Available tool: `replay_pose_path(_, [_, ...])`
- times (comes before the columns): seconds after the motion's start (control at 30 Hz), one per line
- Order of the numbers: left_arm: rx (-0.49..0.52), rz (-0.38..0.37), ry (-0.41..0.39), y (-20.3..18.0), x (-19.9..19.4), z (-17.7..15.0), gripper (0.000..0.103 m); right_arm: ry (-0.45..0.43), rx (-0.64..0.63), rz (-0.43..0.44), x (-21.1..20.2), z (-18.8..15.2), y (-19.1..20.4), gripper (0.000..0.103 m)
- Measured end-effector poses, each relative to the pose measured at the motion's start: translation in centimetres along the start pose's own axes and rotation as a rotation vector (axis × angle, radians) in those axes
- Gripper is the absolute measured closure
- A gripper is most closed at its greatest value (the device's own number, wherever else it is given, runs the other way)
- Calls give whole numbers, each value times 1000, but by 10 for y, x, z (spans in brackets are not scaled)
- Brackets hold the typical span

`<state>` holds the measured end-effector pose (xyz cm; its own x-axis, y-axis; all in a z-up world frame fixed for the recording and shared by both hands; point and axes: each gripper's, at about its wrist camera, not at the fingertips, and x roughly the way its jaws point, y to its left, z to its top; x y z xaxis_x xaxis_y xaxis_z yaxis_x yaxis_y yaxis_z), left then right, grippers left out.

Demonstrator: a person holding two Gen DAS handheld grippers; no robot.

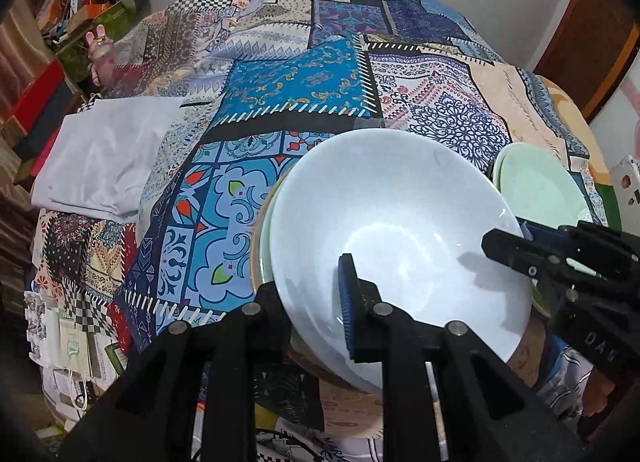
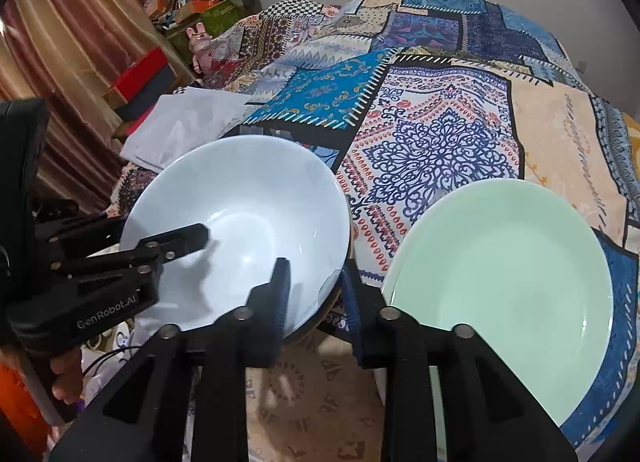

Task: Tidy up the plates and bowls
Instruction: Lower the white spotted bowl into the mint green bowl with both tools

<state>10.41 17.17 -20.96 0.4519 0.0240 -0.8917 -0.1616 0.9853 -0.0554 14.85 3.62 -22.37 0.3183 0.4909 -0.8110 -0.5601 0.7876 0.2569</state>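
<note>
Fingers: left gripper (image 1: 312, 302) and right gripper (image 2: 316, 286) each straddle the bowl (image 1: 392, 201) rim, jaws slack, not pinching.
Bowl: down, nested on a green dish (image 1: 264, 246).
Plate (image 2: 500, 282): just right of the bowl, on the cloth (image 2: 440, 141).
Progress: stacking looks nearly done.
Left: let go and back off.

Likely a bedroom: patchwork bedspread (image 2: 440, 109), curtains (image 2: 52, 41)
</note>
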Motion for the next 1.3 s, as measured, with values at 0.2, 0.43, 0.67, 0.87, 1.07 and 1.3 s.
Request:
replay_pose_path(0.2, [-34,-49,40,-3,0,11,61,-15,-9,-5,-6,-2,-1,64])
replay_pose_path(0.43, [-56,-57,46,-1,-10,15,53,-23,10,8,-9,-4,-8,61])
replay_pose_path(0.67, [-74,-90,37,6,-16,8,53,-27,18,25,-12,-7,-9,60])
replay_pose_path(0.87, [-50,-43,-27,12,-31,1,42,-30,18,36,-9,-7,-6,60])
replay_pose_path(1.07, [-118,-50,24,32,-9,-14,42,-14,23,45,1,-6,-5,60])
replay_pose_path(1.3, [-161,-132,33,36,5,-23,45,17,34,56,17,-4,-2,62])
